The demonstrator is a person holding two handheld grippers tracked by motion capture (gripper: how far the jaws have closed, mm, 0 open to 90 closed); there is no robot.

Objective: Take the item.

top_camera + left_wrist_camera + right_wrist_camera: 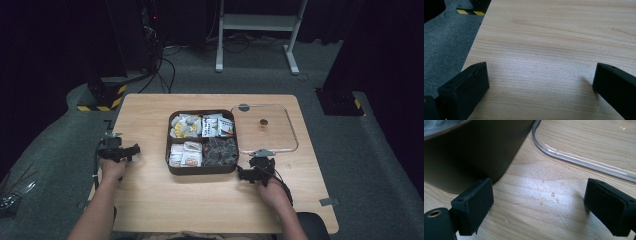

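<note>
At bench (150, 200) centre: one brown four-compartment tray (202, 170), filled, uncovered; its clear lid (265, 129) lies flat at its 3 o'clock, touching or just beside. Left gripper (131, 149), jaws wide and empty, rests at tray's 9 o'clock, well apart; right gripper (242, 173), likewise spread and empty, sits at 5 o'clock by tray corner. Risk, judged: right jaw may nudge tray wall or skid thin lid rim.
</note>
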